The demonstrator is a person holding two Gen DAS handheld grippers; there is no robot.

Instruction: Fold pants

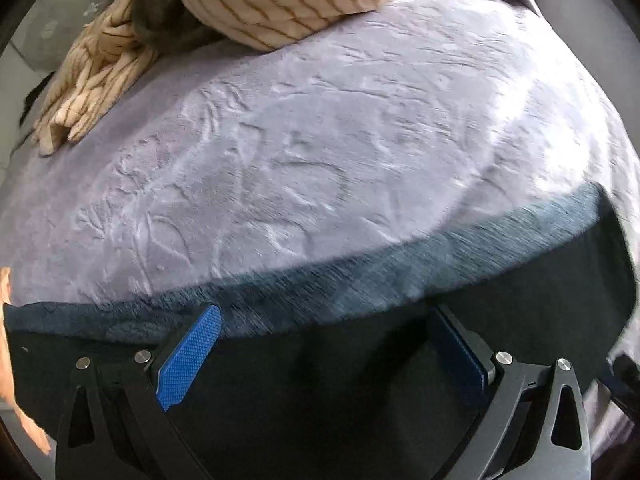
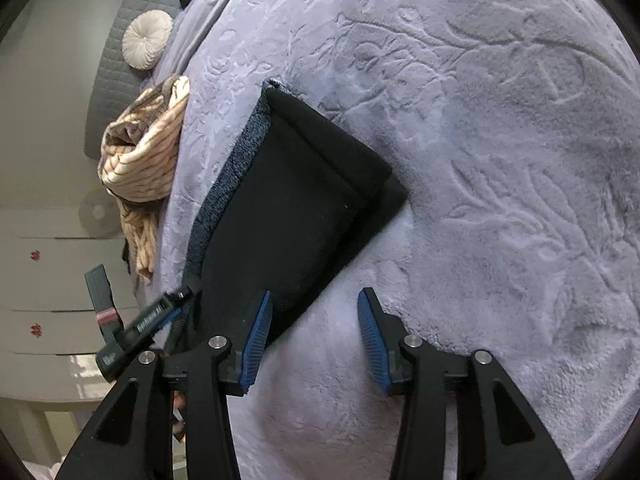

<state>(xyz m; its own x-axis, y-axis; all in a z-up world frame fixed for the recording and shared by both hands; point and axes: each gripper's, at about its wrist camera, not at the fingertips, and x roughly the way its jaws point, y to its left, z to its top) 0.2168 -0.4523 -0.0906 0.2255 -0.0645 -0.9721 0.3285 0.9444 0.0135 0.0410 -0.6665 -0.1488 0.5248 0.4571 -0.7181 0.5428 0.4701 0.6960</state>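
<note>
While the dark pants lie folded on the lilac blanket, their near end is cut off in the left wrist view. Both the left gripper and the right gripper are seen spread wide, empty. A striped garment is partly hidden at the bed edge.

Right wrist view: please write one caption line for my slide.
Open right hand-held gripper at the near corner of folded black fleece pants on an embossed lavender blanket.
</note>
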